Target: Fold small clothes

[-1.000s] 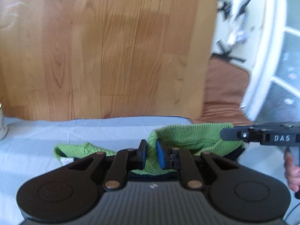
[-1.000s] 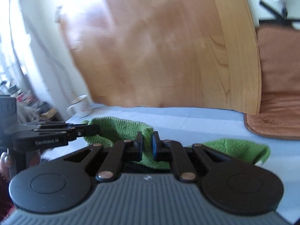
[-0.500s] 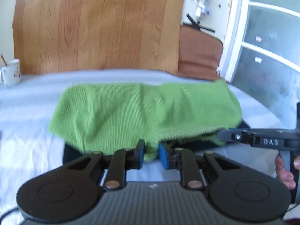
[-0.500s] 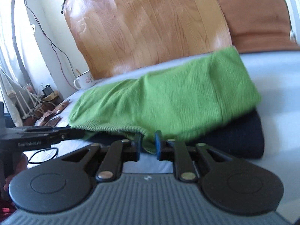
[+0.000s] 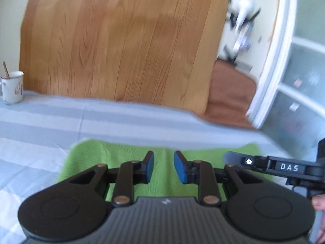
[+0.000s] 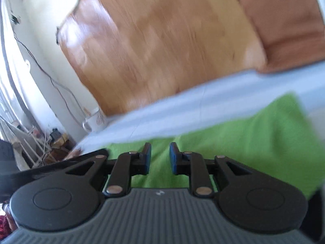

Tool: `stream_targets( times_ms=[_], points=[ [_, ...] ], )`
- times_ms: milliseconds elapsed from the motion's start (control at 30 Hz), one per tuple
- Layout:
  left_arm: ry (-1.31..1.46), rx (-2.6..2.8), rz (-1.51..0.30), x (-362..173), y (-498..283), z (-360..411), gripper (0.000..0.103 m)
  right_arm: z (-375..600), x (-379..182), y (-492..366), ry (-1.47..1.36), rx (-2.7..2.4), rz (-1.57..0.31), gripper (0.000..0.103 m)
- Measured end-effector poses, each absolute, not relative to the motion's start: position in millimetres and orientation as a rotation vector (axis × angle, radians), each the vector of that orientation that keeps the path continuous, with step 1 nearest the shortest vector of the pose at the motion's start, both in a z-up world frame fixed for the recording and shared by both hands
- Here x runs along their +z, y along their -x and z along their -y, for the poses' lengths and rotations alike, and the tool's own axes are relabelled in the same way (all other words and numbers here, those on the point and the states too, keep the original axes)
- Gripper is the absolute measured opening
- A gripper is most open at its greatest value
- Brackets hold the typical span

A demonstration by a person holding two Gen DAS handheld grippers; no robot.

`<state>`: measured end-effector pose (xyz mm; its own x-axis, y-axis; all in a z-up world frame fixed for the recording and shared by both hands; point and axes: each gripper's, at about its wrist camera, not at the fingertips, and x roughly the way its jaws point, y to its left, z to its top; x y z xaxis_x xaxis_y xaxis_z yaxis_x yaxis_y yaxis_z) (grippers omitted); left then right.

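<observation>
Green knitwear (image 5: 130,154) lies flat and doubled over on the pale blue cloth (image 5: 61,120), directly beneath and just ahead of both sets of tongs. The left tongs (image 5: 163,166) hover over it with the blue pads (image 5: 180,169) parted by a clear gap, nothing between them. The right tongs (image 6: 160,157) are likewise parted and empty over the same garment (image 6: 254,140); their black finger reaches into the left view from the right side. A dark edge shows at the lower right corner of the right view, but whether it is another garment I cannot tell.

By my judgement a fold has just been laid down and let go. The next move calls for either smoothing this piece or taking a fresh hold on an edge for a further fold; both tongs would need to drop to the fabric and close on one layer cleanly.

Past the tongs a white mug (image 5: 12,87) stands on the cloth to the far left, well apart from the garment. A wooden panel (image 5: 121,40) rises behind, with a brown cushion (image 5: 231,89) and a white door frame (image 5: 272,65) to the right.
</observation>
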<state>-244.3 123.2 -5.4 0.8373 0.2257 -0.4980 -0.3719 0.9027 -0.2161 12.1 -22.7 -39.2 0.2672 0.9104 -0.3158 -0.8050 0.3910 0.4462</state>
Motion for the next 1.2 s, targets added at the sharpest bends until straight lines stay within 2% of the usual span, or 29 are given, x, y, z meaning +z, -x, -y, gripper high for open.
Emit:
stream_targets(
  times_ms=[100, 333, 400, 500, 567, 600, 633, 667, 733, 867, 933, 967, 1000, 1067, 1200],
  points=[
    [0.286, 0.386, -0.587, -33.6, 226.6, -120.3, 0.02, 35.2, -62.3, -22.5, -0.13, 1.06, -0.604, 0.001],
    [0.292, 0.391, -0.59, -41.6, 251.1, -110.9, 0.019, 102.9, -61.4, -30.3, -0.286, 1.05, -0.63, 0.002],
    [0.345, 0.366, -0.549, -30.3, 259.5, -110.1, 0.019, 122.8, -58.9, -26.8, -0.319, 1.028, -0.608, 0.01],
    [0.337, 0.299, -0.495, -14.6, 253.7, -97.2, 0.019, 153.0, -55.7, -29.5, -0.443, 0.973, -0.558, 0.011],
    [0.315, 0.239, -0.5, -12.2, 238.6, -85.1, 0.02, 166.7, -57.2, -33.3, -0.503, 0.897, -0.54, 0.022],
    [0.307, 0.226, -0.515, -14.5, 230.6, -79.8, 0.019, 170.0, -59.5, -36.1, -0.524, 0.876, -0.547, 0.041],
    [0.306, 0.217, -0.533, -18.9, 222.6, -76.3, 0.019, 172.9, -62.9, -39.9, -0.542, 0.859, -0.566, 0.052],
    [0.316, 0.212, -0.558, -25.1, 214.6, -74.9, 0.018, 174.3, -66.5, -42.9, -0.553, 0.844, -0.588, 0.052],
    [0.355, 0.2, -0.606, -39.9, 203.1, -76.8, 0.017, 173.1, -72.5, -47.6, -0.562, 0.834, -0.622, 0.052],
    [0.268, 0.208, -0.581, -51.8, 203.7, -67.9, 0.018, 160.4, -84.0, -59.7, -0.619, 0.852, -0.712, 0.05],
    [0.247, 0.212, -0.578, -52.7, 204.2, -65.2, 0.018, 148.5, -82.1, -57.9, -0.581, 0.897, -0.714, 0.044],
    [0.247, 0.212, -0.577, -53.1, 204.4, -65.0, 0.018, 141.6, -80.9, -55.9, -0.567, 0.894, -0.725, 0.036],
    [0.251, 0.212, -0.576, -52.8, 204.2, -65.3, 0.018, 136.5, -81.7, -56.8, -0.583, 0.893, -0.764, 0.023],
    [0.262, 0.211, -0.575, -52.4, 203.4, -66.2, 0.018, 137.4, -78.0, -53.8, -0.633, 0.888, -0.776, 0.02],
    [0.249, 0.213, -0.566, -52.5, 203.7, -64.0, 0.018, 138.6, -32.3, -26.6, -0.658, 1.012, -0.662, 0.019]
  ],
)
